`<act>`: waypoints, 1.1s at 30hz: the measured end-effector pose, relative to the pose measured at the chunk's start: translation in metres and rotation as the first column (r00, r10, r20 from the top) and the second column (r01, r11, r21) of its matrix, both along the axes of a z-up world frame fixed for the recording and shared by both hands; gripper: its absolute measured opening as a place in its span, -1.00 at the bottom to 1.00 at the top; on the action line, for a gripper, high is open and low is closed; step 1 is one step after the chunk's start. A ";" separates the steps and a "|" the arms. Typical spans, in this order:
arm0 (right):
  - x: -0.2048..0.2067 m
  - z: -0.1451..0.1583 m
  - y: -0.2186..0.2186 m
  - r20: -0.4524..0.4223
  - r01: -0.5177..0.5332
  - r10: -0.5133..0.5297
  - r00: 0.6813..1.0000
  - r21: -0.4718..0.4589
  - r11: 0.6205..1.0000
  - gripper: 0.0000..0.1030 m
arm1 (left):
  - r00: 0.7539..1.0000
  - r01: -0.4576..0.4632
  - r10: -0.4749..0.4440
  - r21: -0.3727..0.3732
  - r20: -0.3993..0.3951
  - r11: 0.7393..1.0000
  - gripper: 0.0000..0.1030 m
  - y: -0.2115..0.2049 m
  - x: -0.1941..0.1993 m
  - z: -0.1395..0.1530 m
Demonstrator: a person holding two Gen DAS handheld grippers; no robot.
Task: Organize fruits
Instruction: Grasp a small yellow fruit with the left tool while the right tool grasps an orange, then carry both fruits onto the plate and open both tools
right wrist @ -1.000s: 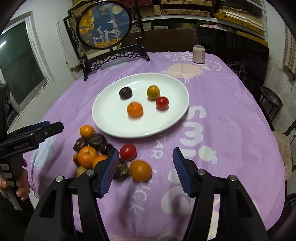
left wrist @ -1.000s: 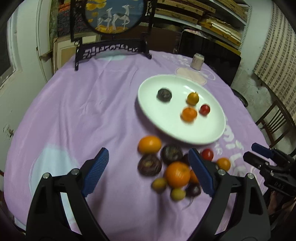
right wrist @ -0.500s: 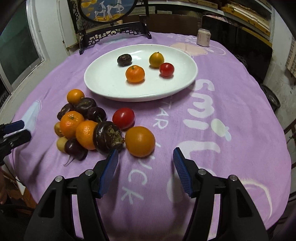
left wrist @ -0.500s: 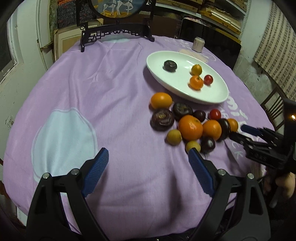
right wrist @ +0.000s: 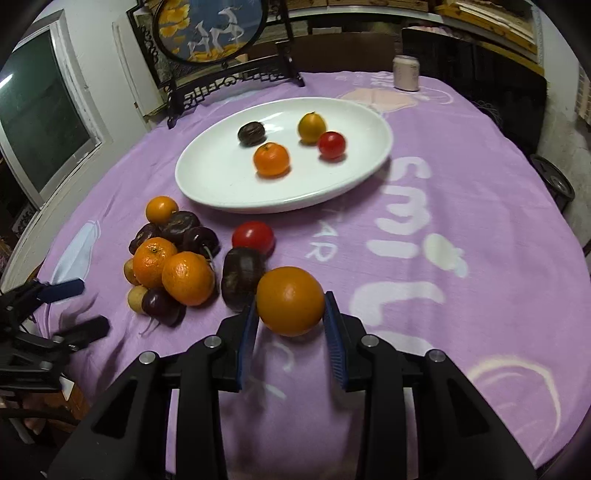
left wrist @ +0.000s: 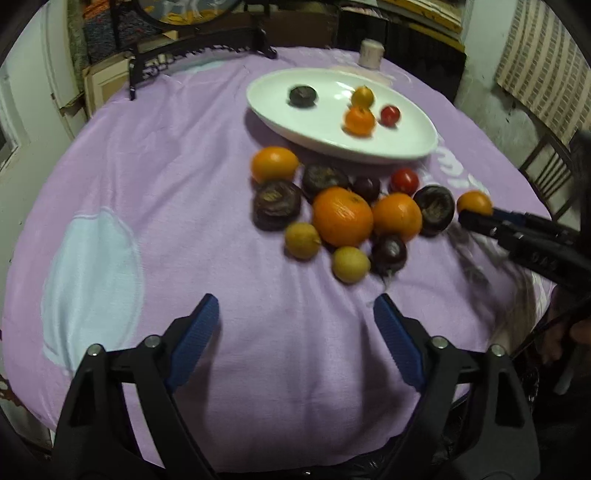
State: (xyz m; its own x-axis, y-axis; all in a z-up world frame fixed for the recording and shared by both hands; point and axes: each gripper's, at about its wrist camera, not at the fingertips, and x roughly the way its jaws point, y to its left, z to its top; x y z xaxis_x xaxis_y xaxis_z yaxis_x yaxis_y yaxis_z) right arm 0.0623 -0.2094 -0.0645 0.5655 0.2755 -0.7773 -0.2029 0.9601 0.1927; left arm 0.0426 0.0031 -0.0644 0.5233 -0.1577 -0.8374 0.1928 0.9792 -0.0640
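A smooth orange fruit [right wrist: 290, 301] lies on the purple cloth at the right end of a fruit pile. My right gripper [right wrist: 290, 300] is closing its jaws and both blue pads touch the fruit's sides. The pile holds two mandarins [right wrist: 188, 277], dark purple fruits [right wrist: 242, 271], a red tomato [right wrist: 253, 236] and small yellow fruits [left wrist: 349, 264]. A white plate [right wrist: 207, 192] behind it carries a mandarin, a tomato, a yellow fruit and a dark fruit. My left gripper [left wrist: 295, 301] hovers over bare cloth in front of the pile, its jaws wide but narrowing, nothing between them.
A framed round picture on a black stand [right wrist: 210, 33] and a small can [right wrist: 406, 72] stand at the table's far edge. A wooden chair [left wrist: 546, 166] is at the right of the table. The cloth drops off at the near edge.
My right gripper came down and forward and closed around the orange fruit. The left gripper sank toward the cloth and drew nearer the pile.
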 end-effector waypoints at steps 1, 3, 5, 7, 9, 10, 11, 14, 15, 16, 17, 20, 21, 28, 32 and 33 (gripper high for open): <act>-0.002 0.001 -0.003 -0.001 0.004 -0.004 1.000 0.008 1.000 -0.31 | 1.000 0.010 -0.010 -0.001 -0.009 1.000 0.50 -0.004 0.001 -0.002; -0.005 0.003 -0.006 0.004 0.008 -0.008 1.000 0.017 1.000 -0.31 | 1.000 0.024 -0.024 -0.001 -0.017 1.000 0.41 -0.011 0.005 -0.007; -0.007 0.005 -0.008 0.012 0.005 -0.005 1.000 0.022 1.000 -0.31 | 0.999 0.028 -0.028 -0.002 -0.025 1.000 0.27 -0.016 0.010 -0.012; -0.009 0.006 -0.009 0.015 0.003 -0.004 1.000 0.028 1.000 -0.31 | 0.999 0.031 -0.031 0.008 -0.010 0.999 0.12 -0.022 0.013 -0.013; -0.010 0.005 -0.011 0.011 0.006 -0.007 1.000 0.037 0.999 -0.31 | 0.999 0.032 -0.032 0.024 0.000 0.999 -0.03 -0.026 0.017 -0.014; -0.011 0.005 -0.012 0.010 0.007 -0.007 1.000 0.038 0.999 -0.31 | 1.000 0.030 -0.030 0.024 0.002 0.999 -0.05 -0.027 0.018 -0.014; -0.011 0.005 -0.013 0.007 0.008 -0.008 1.000 0.040 0.999 -0.31 | 1.000 0.028 -0.028 0.021 0.004 0.999 -0.07 -0.027 0.020 -0.014; -0.012 0.005 -0.013 0.002 0.008 -0.008 1.000 0.047 0.999 -0.31 | 1.000 0.020 -0.021 0.016 0.010 1.000 -0.08 -0.028 0.022 -0.014; -0.012 0.004 -0.013 0.001 0.007 -0.007 1.000 0.048 0.999 -0.31 | 1.000 0.019 -0.019 0.017 0.012 1.000 -0.08 -0.029 0.023 -0.013; -0.012 0.005 -0.012 0.000 0.006 -0.006 1.000 0.050 0.999 -0.31 | 1.000 0.022 -0.022 0.015 0.014 1.000 -0.09 -0.029 0.022 -0.013; -0.013 0.005 -0.011 -0.001 0.004 -0.004 1.000 0.052 0.999 -0.31 | 0.999 0.032 -0.032 0.008 0.014 0.999 -0.22 -0.031 0.022 -0.013; -0.015 0.006 -0.011 0.005 0.003 -0.004 1.000 0.058 0.998 -0.31 | 0.999 0.050 -0.050 0.004 0.016 0.999 -0.40 -0.036 0.023 -0.014; -0.016 0.007 -0.011 0.007 0.003 -0.004 1.000 0.062 0.998 -0.31 | 0.999 0.050 -0.051 0.010 0.020 0.999 -0.42 -0.038 0.023 -0.015; -0.018 0.006 -0.015 0.003 0.014 -0.014 1.000 0.071 0.997 -0.31 | 0.999 0.048 -0.048 -0.047 0.009 0.998 -0.52 -0.033 0.015 -0.003; -0.018 0.007 -0.016 0.010 0.012 -0.013 1.000 0.078 0.997 -0.31 | 0.998 0.049 -0.047 -0.066 0.032 0.997 -0.52 -0.029 0.005 0.010; -0.017 0.007 -0.015 0.011 0.010 -0.010 1.000 0.080 0.997 -0.31 | 0.998 0.048 -0.045 -0.072 0.035 0.996 -0.52 -0.028 0.004 0.013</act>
